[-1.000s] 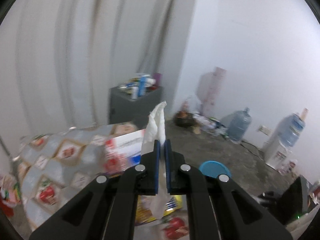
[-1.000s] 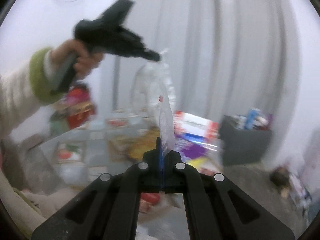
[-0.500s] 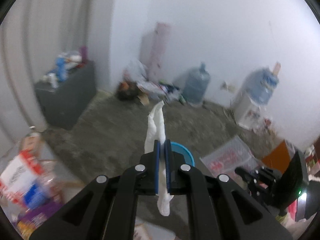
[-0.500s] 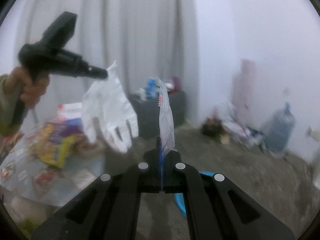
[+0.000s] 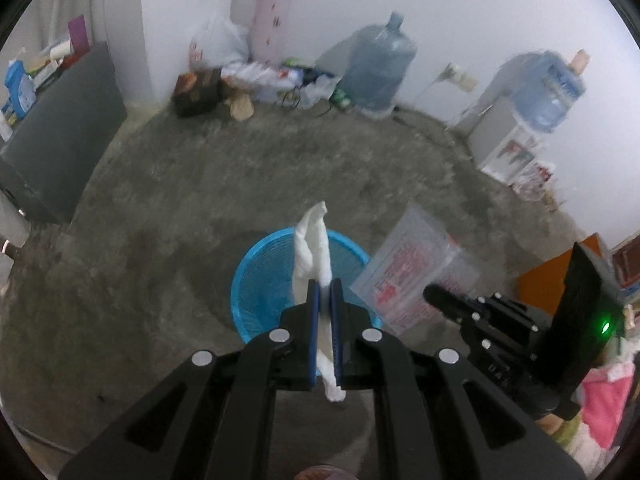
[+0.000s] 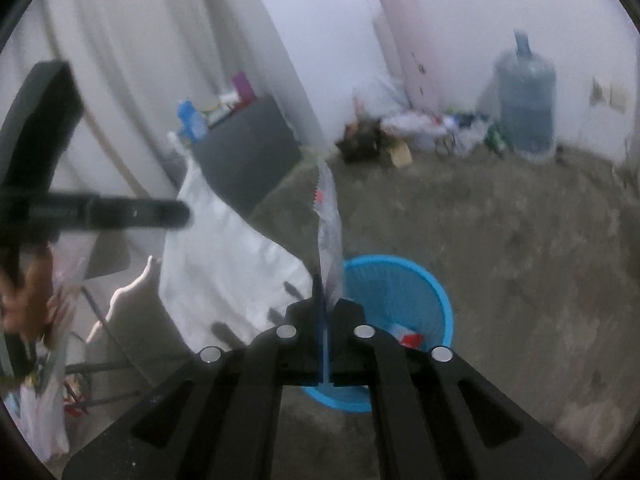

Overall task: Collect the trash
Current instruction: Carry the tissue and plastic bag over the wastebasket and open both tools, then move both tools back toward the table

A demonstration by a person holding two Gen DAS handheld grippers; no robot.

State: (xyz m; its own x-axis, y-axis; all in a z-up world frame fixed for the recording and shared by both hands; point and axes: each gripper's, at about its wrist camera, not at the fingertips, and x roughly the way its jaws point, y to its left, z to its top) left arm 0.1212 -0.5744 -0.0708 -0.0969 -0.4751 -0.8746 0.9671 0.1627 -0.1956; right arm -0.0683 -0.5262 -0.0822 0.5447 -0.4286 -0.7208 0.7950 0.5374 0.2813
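Observation:
My left gripper [image 5: 325,292] points down at a blue mesh waste basket [image 5: 260,276] on the floor. A twisted white plastic glove [image 5: 312,248] sits between its blue pads, and the jaws are beginning to open. In the right wrist view the glove [image 6: 224,264] hangs wide from the left gripper [image 6: 184,212]. My right gripper [image 6: 326,304] pinches a thin clear wrapper [image 6: 330,232] with red print, just above and left of the basket [image 6: 400,280]. Its jaws are also starting to open. The basket holds some red and white scraps.
A dark grey cabinet [image 5: 60,136] with clutter on top stands at the left. Bags and boxes [image 5: 260,76] lie along the far wall beside a water jug [image 5: 380,68]. A water dispenser [image 5: 532,120] is at the right, an orange box [image 5: 548,276] nearer. The floor is bare concrete.
Both grippers swung away from the cluttered table, turned downward and came over the blue basket, each still carrying its piece of trash.

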